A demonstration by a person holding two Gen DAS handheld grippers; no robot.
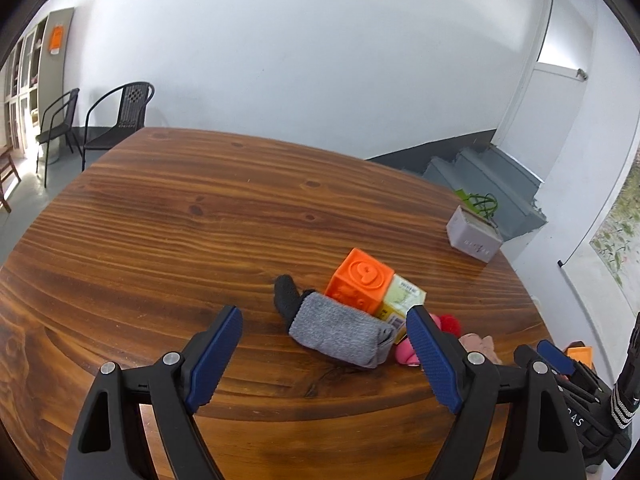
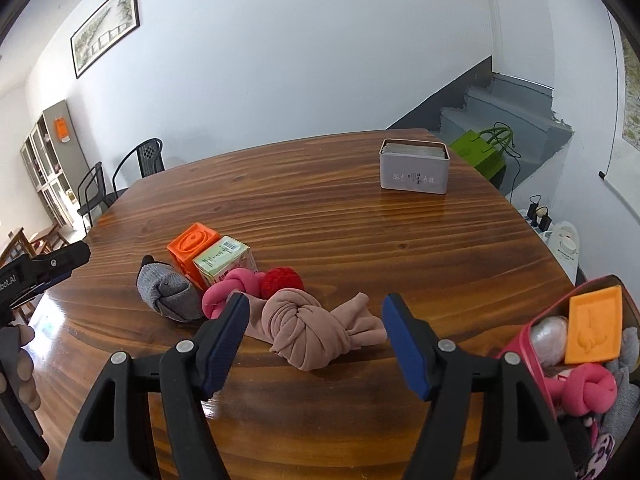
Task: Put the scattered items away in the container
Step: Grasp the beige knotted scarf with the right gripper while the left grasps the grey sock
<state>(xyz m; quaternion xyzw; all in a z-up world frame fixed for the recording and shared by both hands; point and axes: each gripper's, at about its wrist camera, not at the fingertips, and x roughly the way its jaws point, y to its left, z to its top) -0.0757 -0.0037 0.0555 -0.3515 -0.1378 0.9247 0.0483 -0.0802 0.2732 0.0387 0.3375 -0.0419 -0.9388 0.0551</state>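
Observation:
My left gripper (image 1: 324, 354) is open and empty, just short of a grey and black rolled sock (image 1: 340, 330) on the wooden table (image 1: 180, 220). Behind the sock stand an orange cube (image 1: 360, 282) and a pale green carton (image 1: 402, 300). My right gripper (image 2: 314, 340) is open and empty, with a knotted tan cloth (image 2: 308, 330) lying between its fingers. A pink knotted cloth (image 2: 232, 286) and a red pompom (image 2: 282, 278) lie behind it. The red container (image 2: 536, 320) at the right edge holds an orange block, a pink knot and other items.
A grey tin box (image 2: 414, 170) stands at the far right of the table. Beyond the table are black chairs (image 1: 120, 120), grey stairs and a green bag (image 2: 478, 152). The left gripper's body (image 2: 40, 272) shows at the left of the right wrist view.

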